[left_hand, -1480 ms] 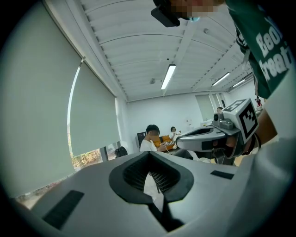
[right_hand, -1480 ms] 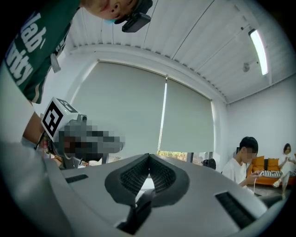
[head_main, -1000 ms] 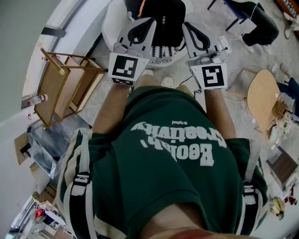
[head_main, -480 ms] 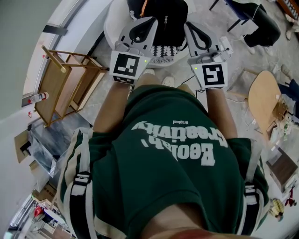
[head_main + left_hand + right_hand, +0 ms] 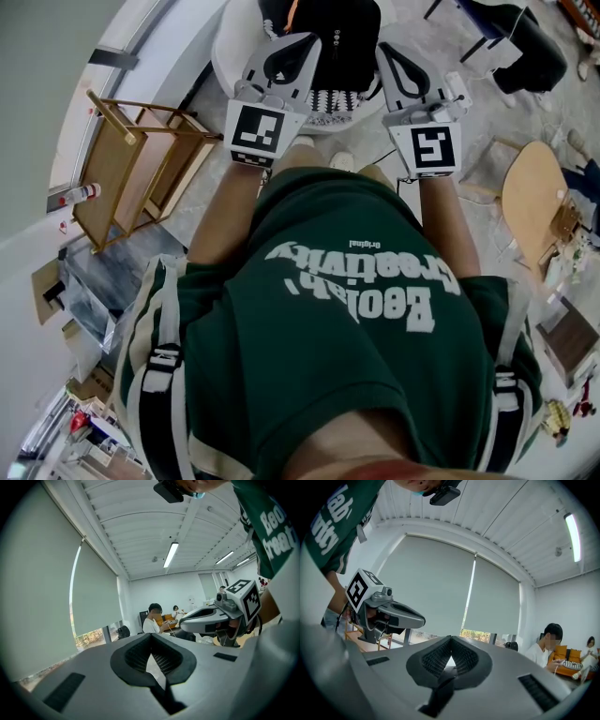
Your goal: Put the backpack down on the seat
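**A:** What has changed in the last second?

**B:** Almost nothing. My left tool (image 5: 307,42) and right tool (image 5: 384,52) keep the same place in front of the seat (image 5: 225,47). Both are shut tight, with nothing between the jaws.

**A:** And the backpack?

**B:** The black backpack (image 5: 337,37) lies on the white seat, and neither tool grips it. I judge that the task is done, or nearly done.

**A:** The surface and the room?

**B:** The seat is round and looks smooth. It stands on a grey floor (image 5: 202,202), with a wooden rack (image 5: 122,169) at the left. The tool views show a long blind (image 5: 42,597), a ceiling lamp (image 5: 171,555) and a person (image 5: 151,620) sitting far off.
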